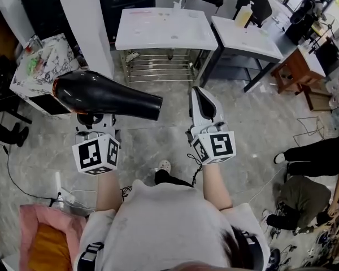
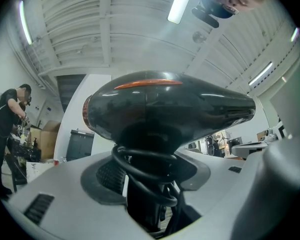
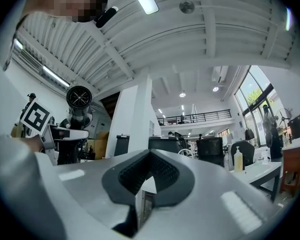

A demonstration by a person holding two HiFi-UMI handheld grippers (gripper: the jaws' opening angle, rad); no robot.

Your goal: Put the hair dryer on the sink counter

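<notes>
Clamping hair dryer (image 1: 110,96) handle, left claw (image 1: 95,122), barrel above

light: bright, ceiling tubes (image 2: 181,3) | glare: sheen on hair dryer (image 2: 165,109) | edges: fisheye-warped, dark corners

Nothing readable anywhere, honestly. Only square black-and-white code markers on the left cube (image 1: 96,154) and right cube (image 1: 214,147).
</notes>
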